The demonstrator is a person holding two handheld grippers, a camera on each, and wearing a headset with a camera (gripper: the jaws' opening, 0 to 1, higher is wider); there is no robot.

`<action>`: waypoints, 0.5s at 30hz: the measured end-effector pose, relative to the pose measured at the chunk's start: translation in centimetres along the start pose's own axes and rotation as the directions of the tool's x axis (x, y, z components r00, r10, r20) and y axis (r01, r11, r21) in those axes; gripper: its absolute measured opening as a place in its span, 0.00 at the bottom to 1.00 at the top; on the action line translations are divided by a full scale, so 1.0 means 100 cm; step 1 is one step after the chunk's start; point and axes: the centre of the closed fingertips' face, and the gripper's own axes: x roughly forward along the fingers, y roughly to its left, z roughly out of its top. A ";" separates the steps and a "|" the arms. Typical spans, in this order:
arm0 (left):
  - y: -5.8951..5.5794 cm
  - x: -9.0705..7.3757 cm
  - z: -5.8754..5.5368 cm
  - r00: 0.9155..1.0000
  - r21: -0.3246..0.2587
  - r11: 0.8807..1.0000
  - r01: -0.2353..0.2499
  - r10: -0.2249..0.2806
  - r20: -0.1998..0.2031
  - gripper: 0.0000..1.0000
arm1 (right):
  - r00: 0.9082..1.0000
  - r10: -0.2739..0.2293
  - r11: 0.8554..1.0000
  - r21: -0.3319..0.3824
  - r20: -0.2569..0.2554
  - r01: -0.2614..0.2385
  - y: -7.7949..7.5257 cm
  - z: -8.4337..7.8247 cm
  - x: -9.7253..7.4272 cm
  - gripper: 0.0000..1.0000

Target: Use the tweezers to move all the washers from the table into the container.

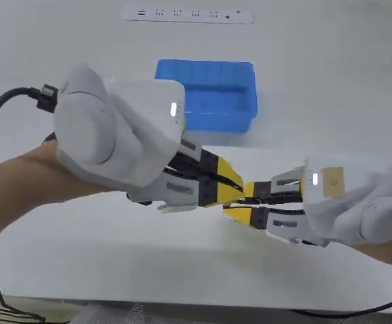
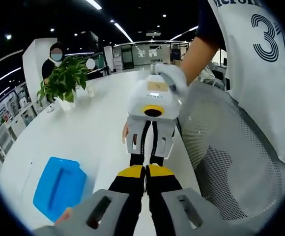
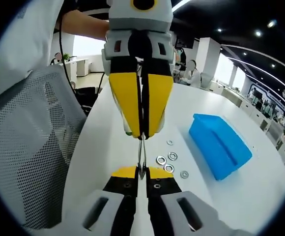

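L gripper [image 3: 141, 133] & R gripper [image 3: 141, 173] meet tip to tip over the table [image 3: 100, 147], w/ the tweezers [image 3: 141, 153] running straight between them. In the right gripper view the L's yellow jaws are pressed together on the tweezers' upper end. The thin metal legs come out below and end between the R's own yellow pads [image 3: 125, 172], which sit almost closed round the lower end. Looks like both are pinching it, tho the R's actual contact is hard to confirm at that angle.

Washers [image 3: 172, 156]: five loose on the table just to the side of the tweezers' lower end, not touching them or either gripper. Blue container [image 3: 221, 145] lies beyond the washers, apart from them; its inside isn't visible in this view.

Head view: both gripper bodies cover the tweezers & washers. Container is behind the L gripper, partly hidden, w/ a power strip [image 1: 189, 13] farther back. In the left gripper view the tweezers can't be made out between the yellow tips. A mesh chair [image 2: 221, 157] stands by the table edge.
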 end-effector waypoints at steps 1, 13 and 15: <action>0.001 0.000 0.001 1.000 -0.002 1.000 -0.009 0.009 0.006 0.05 | 1.000 0.000 1.000 0.007 0.003 0.000 -0.001 0.000 0.000 0.06; 0.005 -0.004 0.002 0.999 -0.038 0.999 -0.026 0.028 0.046 0.05 | 1.000 0.020 1.000 -0.006 0.013 -0.020 0.000 0.001 0.001 0.06; 0.007 -0.006 0.006 0.997 -0.047 0.998 -0.037 0.040 0.070 0.07 | 1.000 0.021 1.000 -0.004 0.013 -0.020 -0.001 0.000 0.001 0.06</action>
